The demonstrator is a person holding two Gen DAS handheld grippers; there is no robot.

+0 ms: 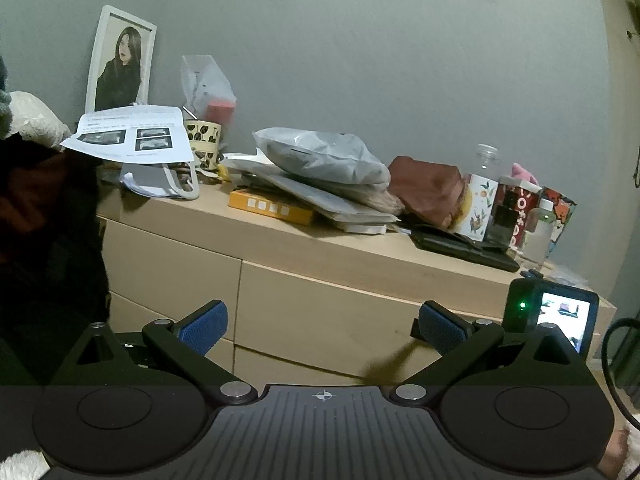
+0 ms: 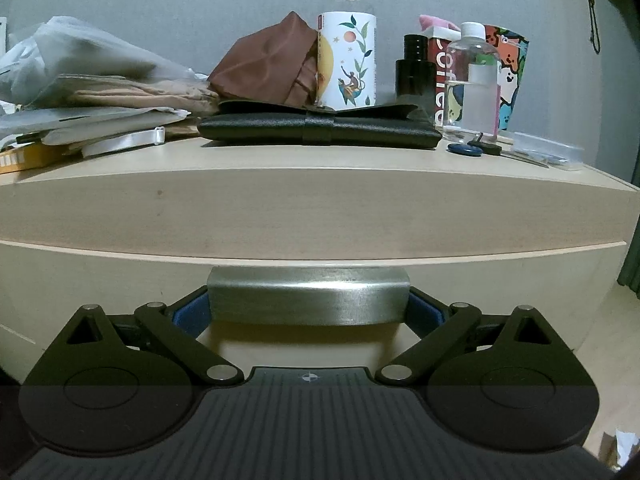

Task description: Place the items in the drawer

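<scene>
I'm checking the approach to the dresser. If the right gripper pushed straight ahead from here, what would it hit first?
The right gripper would most likely meet the metal drawer handle first; it sits between the open fingers, seemingly untouched. Just behind it is the drawer front, though depth is hard to judge.

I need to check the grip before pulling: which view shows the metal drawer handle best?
The right wrist view: the metal drawer handle sits close and centered, with the right gripper fingers at its two ends. The left wrist view doesn't show the handle.
</scene>
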